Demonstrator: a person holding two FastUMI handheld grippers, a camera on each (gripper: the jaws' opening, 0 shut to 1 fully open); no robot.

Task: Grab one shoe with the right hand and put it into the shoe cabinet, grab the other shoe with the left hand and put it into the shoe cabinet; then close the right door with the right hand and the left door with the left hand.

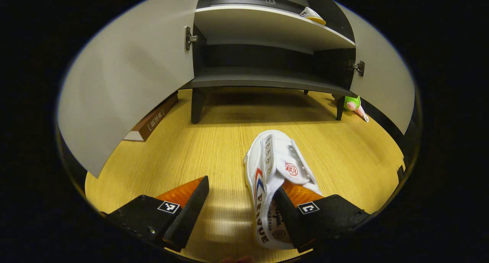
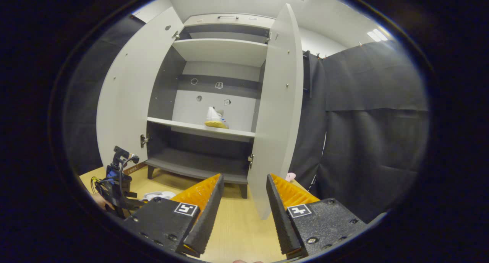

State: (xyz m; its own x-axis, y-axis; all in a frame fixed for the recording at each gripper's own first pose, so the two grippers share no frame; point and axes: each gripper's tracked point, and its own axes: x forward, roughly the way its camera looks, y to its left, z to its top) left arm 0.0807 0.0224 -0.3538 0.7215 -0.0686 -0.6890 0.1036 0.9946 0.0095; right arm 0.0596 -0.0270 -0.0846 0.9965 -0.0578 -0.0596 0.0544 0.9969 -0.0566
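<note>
My left gripper [image 1: 240,202] hung low over the yellow wood floor [image 1: 214,148], jaws spread wide and holding nothing. Between them, but hard against the right-hand finger, lay the white shoe [image 1: 273,171], its heel end nearest me and its long axis running straight ahead toward the shoe cabinet [image 1: 267,79]; that finger appeared to sit at or inside the shoe's opening, though I could not tell whether it touched. The left-hand finger stood well apart from the shoe, over bare floor. Beyond, the left door [image 1: 126,83] and right door [image 1: 382,83] both stood open, and the other shoe [image 1: 313,16] already rested on the middle shelf, toward the right. My right gripper [image 2: 240,205] waited farther back and higher, jaws open and empty, facing the open right door [image 2: 279,110]. By my judgement the left side was far nearer this shoe, and the coming move called for closing across its width, then carrying it forward.
</note>
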